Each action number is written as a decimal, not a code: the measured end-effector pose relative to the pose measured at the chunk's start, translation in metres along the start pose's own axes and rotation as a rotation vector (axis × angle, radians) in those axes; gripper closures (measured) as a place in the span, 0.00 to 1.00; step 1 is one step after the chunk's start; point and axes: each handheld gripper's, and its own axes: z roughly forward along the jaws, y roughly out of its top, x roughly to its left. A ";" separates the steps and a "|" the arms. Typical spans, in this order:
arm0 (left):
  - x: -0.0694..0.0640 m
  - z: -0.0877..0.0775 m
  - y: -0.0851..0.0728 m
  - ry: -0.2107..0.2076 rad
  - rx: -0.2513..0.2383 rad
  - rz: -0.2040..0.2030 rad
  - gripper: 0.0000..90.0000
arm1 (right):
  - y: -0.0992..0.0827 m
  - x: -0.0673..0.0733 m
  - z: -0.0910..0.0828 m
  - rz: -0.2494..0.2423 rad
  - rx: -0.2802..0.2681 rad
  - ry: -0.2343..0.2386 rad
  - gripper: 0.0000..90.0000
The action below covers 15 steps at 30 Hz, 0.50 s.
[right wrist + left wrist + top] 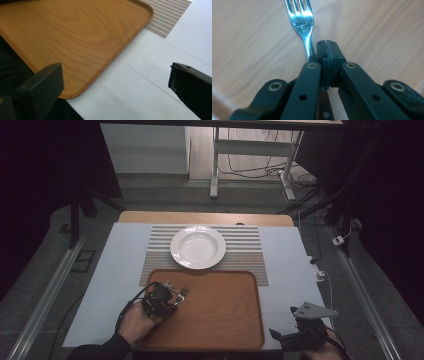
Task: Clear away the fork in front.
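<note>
While the white table top (115, 285) spreads widest of all, the wooden tray (225, 320) is the landmark by which the rest is placed: it lies on the near middle of the table, its long side running across, its rim raised and rounded at the corners. Beyond the tray's far edge, and partly under it, lies a striped placemat (245, 250); a corner of that mat shows past the tray's corner in the right gripper view. On the mat, just past the tray's far rim and somewhat left of the tray's middle, sits a white plate (198, 247), round and bare.

Over the tray's left part, the left hand (136, 322) holds the left gripper (181, 294) low above the wood. Its jaws are pressed together, the two pads meeting with only a thin seam between them. A metal fork (303, 22) lies on the tray just beside those closed jaws, tines pointing away from them; its handle runs under the gripper's linkage. Whether the jaws pinch any part of it cannot be told.

Off the tray's near right corner, above the bare table, the right gripper (115, 85) hangs with its jaws spread wide apart and nothing between them.
</note>
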 end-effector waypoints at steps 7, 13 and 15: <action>0.016 -0.004 -0.007 0.023 0.018 -0.064 0.99 | 0.000 0.000 0.000 0.000 0.003 0.003 0.01; 0.027 -0.007 -0.011 0.030 0.024 -0.105 0.99 | 0.000 0.000 0.001 0.001 0.004 0.003 0.01; 0.031 -0.008 -0.013 0.030 0.025 -0.121 0.99 | 0.000 0.000 0.001 0.002 0.005 0.003 0.01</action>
